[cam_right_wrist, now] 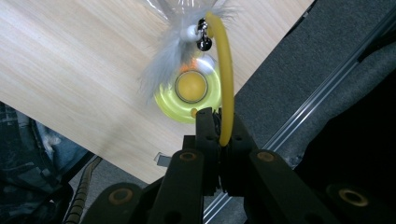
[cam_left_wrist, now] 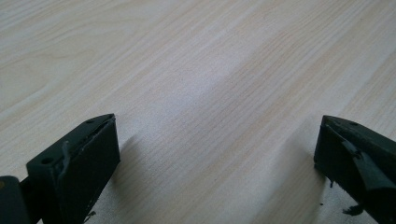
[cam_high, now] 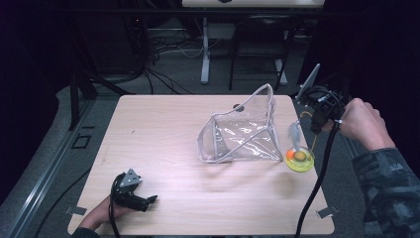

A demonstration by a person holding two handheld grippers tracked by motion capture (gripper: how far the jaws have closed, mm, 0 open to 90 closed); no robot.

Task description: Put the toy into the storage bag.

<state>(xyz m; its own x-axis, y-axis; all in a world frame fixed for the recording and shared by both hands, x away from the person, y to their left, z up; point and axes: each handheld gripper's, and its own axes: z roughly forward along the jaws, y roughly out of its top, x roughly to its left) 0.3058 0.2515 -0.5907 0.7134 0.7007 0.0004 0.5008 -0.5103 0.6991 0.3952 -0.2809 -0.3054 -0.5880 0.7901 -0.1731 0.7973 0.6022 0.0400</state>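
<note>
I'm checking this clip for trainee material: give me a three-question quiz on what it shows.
1. True or false: the right gripper is shut on the yellow cord of the feather toy.
2. What is the left gripper holding? A) the clear pouch B) nothing C) the toy
3. Which edge of the table is the toy's yellow disc nearest, in the high view?

Key: 1 true; 2 B; 3 the right edge, beside the clear pouch.

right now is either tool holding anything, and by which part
The right tool is shut on the yellow wand of a feather toy, gripping its lower end. The left tool is open over bare table, holding nothing.
</note>
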